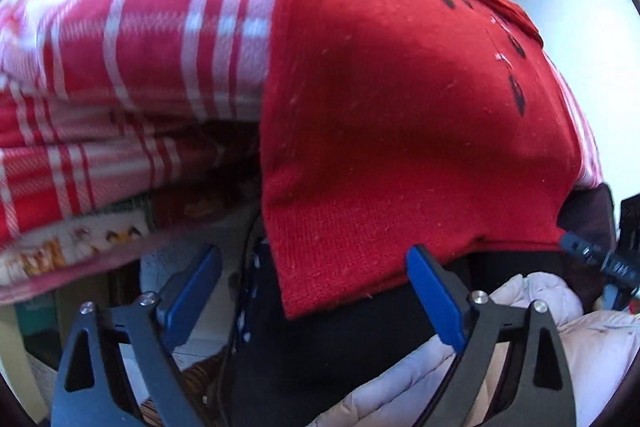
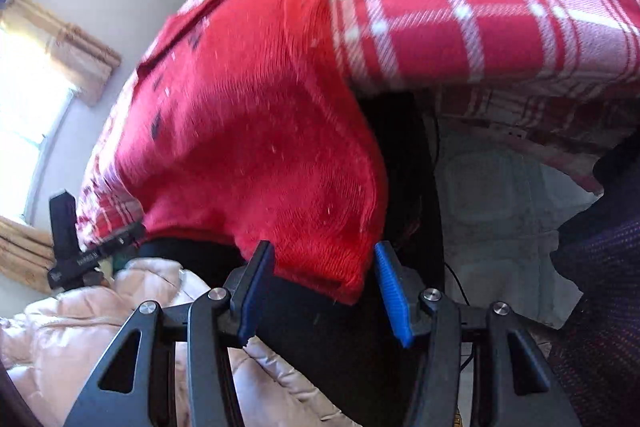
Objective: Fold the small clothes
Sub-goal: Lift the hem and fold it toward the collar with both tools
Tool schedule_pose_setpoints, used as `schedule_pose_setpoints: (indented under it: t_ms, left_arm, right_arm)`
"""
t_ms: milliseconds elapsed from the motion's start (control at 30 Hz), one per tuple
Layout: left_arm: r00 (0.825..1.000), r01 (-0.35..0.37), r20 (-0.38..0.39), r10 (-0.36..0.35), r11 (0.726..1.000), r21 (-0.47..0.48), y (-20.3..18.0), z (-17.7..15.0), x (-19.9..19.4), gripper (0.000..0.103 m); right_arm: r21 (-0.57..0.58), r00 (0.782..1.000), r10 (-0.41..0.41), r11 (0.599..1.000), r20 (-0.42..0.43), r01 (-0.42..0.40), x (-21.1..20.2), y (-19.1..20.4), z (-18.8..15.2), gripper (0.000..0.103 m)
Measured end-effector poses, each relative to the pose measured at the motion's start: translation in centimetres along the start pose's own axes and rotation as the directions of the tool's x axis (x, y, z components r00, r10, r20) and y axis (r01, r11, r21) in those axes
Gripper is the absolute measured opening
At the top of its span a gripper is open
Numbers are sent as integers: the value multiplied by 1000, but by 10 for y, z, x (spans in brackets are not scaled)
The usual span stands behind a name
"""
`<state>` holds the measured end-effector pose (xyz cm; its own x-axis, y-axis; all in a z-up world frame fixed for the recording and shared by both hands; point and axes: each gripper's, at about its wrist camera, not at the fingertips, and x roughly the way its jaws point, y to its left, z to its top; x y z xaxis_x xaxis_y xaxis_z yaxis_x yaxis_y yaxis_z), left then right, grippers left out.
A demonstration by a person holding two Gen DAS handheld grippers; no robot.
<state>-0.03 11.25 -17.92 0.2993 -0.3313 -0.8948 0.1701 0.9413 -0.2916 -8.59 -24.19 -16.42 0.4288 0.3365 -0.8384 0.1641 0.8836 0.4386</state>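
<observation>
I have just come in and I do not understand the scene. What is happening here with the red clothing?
A person holding a claw in each hand is working on a red knitted garment that lies on a red and white checked blanket, its lower edge hanging over the side. The left claw is wide open at one bottom corner of the garment. The right claw is about half open with the other bottom corner between its fingers, not pressed. Nothing is gripped, and no fold has begun.
</observation>
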Motion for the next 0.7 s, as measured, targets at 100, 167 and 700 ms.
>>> schedule_pose_setpoints:
  t_ms: [100, 167, 700]
  left_arm:
    - [999, 39, -7, -39, 999, -6, -1, 0, 2, 82]
    - [998, 68, -8, -68, 998, 3, -5, -1, 1, 69]
    - [986, 139, 69, -149, 982, 127, -40, 12, -44, 16]
  right_arm:
    - [-24, 1000, -17, 1000, 1, 17, 4, 5, -2, 52]
    - [-47, 999, -41, 998, -3, 41, 3, 7, -3, 44]
    - [-51, 985, 147, 988, 90, -142, -53, 20, 15, 13]
